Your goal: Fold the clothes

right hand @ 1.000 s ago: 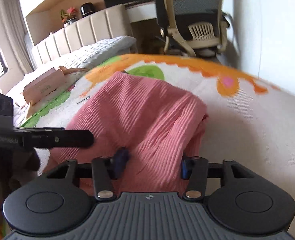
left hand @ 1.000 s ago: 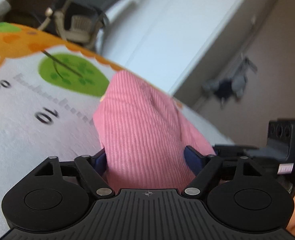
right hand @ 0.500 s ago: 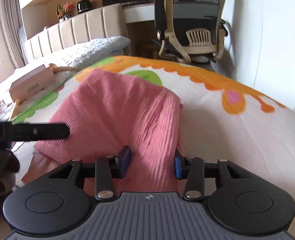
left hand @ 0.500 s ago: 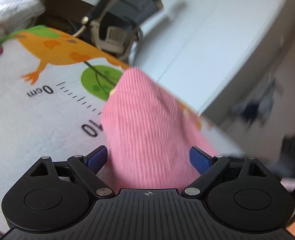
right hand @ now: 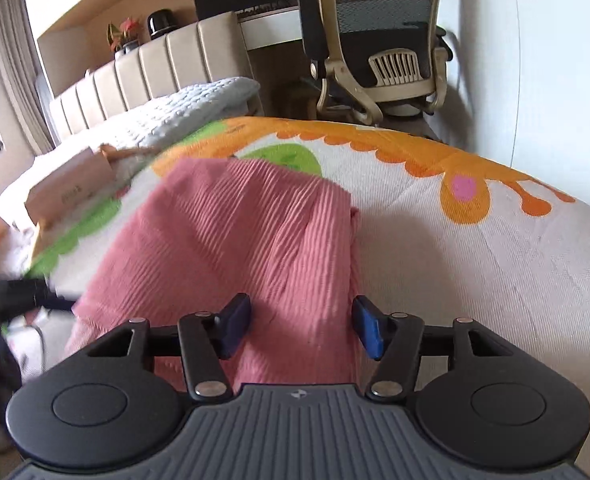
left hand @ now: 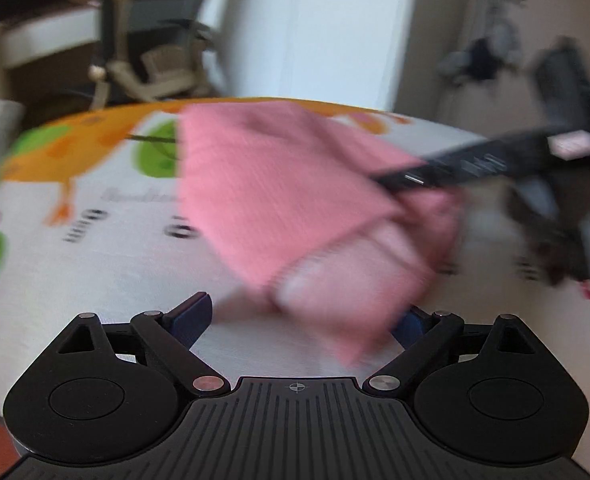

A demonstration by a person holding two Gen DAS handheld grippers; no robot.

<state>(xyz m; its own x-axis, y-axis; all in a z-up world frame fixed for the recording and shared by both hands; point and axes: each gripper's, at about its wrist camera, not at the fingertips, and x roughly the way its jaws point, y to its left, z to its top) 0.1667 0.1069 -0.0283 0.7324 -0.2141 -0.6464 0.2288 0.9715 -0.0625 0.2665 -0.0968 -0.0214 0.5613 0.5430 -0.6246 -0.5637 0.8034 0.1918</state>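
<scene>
We see both our left gripper (left hand: 301,318) and right gripper (right hand: 299,326) with jaws spread wide, gripping nothing, above the pink ribbed garment (right hand: 235,240) lying on the printed bedspread (right hand: 475,264).

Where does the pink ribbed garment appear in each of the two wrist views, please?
Left wrist: the pink ribbed garment fills the centre, blurred, reaching the open fingers.
Right wrist: it lies centre-left, running down between the open fingers.
Shared landmark: the office chair beyond the printed sheet.
</scene>
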